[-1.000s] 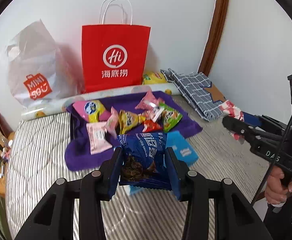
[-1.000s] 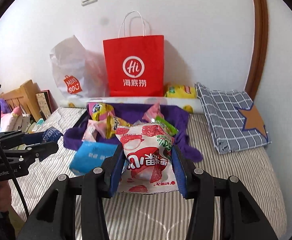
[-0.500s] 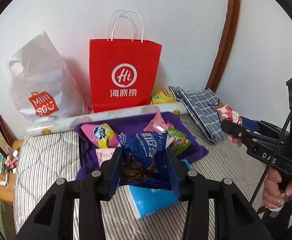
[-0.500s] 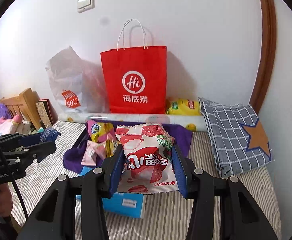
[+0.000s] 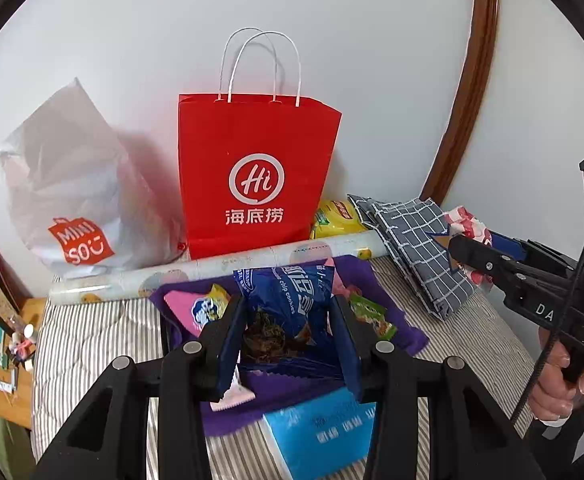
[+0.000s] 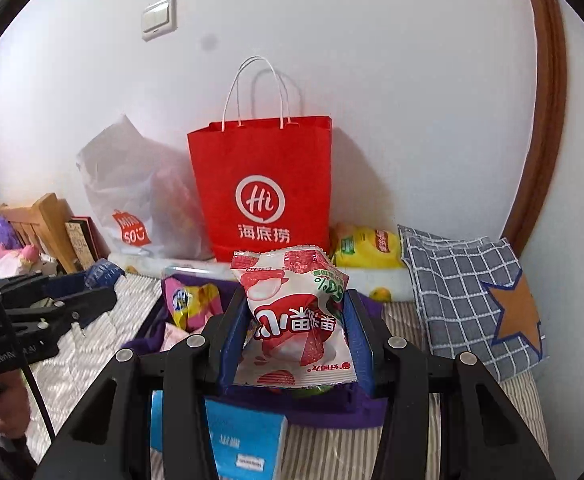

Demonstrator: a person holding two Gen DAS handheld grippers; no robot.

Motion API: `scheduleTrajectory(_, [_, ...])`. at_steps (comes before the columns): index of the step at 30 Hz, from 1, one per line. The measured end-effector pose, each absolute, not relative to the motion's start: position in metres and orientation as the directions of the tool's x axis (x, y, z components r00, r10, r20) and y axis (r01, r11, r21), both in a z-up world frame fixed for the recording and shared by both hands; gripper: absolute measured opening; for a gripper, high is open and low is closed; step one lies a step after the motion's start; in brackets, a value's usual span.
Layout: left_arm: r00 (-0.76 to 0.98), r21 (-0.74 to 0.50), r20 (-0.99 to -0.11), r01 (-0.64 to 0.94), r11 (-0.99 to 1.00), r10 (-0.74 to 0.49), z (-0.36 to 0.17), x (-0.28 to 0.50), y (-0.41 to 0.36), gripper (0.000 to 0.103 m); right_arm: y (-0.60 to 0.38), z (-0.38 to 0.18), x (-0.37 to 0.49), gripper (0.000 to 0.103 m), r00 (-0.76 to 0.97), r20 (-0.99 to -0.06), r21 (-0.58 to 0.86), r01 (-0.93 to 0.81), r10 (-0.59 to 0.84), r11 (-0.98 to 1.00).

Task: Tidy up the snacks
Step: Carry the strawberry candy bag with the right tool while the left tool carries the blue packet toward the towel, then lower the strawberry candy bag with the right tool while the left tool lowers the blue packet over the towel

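My left gripper (image 5: 287, 336) is shut on a blue chocolate-chip cookie packet (image 5: 287, 300), held above the purple cloth (image 5: 396, 320) where several snack packets lie. My right gripper (image 6: 292, 336) is shut on a red-and-white snack packet (image 6: 296, 320), also held above the cloth (image 6: 332, 404). A red paper bag (image 5: 251, 176) with white handles stands upright against the wall behind the cloth; it also shows in the right wrist view (image 6: 263, 188). The right gripper shows at the right of the left wrist view (image 5: 492, 264), the left gripper at the left of the right wrist view (image 6: 71, 300).
A white Miniso plastic bag (image 5: 71, 192) stands left of the red bag. A rolled sheet (image 5: 211, 268) lies along the wall. A folded checked cloth (image 6: 468, 292) and a yellow packet (image 6: 364, 248) lie at the right. A blue tissue pack (image 5: 324, 428) lies near me on the striped bed.
Both grippers have risen and moved toward the red bag with their packets still held. The bag looks larger and closer, and the purple cloth sits lower in view.
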State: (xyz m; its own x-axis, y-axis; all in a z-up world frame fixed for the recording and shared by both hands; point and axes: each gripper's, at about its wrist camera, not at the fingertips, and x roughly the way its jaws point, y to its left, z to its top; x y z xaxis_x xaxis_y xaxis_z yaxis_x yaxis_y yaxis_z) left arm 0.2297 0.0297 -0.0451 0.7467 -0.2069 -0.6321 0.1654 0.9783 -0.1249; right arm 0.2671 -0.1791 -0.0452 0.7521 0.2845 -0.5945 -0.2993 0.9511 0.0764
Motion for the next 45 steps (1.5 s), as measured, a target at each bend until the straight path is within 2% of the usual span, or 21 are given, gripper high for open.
scheduleTrajectory(11, [0.75, -0.144, -0.627, 0.155, 0.977, -0.211, -0.043, 0.275, 0.043, 0.04, -0.16, -0.041, 0.309, 0.046, 0.76, -0.581, 0.047, -0.326, 0.291, 0.944])
scheduleTrajectory(21, [0.735, -0.141, -0.64, 0.174, 0.975, -0.224, -0.057, 0.316, 0.044, 0.041, -0.165, -0.061, 0.347, 0.046, 0.741, -0.612, 0.041, -0.32, 0.277, 0.946])
scheduleTrajectory(29, [0.693, -0.159, -0.689, 0.141, 0.977, -0.212, -0.099, 0.339, 0.056, 0.041, -0.165, -0.101, 0.382, 0.046, 0.681, -0.672, 0.079, -0.326, 0.292, 0.942])
scheduleTrajectory(37, [0.668, -0.21, -0.706, 0.12, 0.97, -0.235, -0.114, 0.348, 0.074, 0.041, -0.158, -0.129, 0.392, 0.046, 0.607, -0.726, 0.068, -0.403, 0.322, 0.913])
scheduleTrajectory(45, [0.655, -0.193, -0.719, 0.13, 0.972, -0.231, -0.121, 0.35, 0.065, 0.041, -0.149, -0.141, 0.393, 0.047, 0.566, -0.755, 0.067, -0.435, 0.331, 0.898])
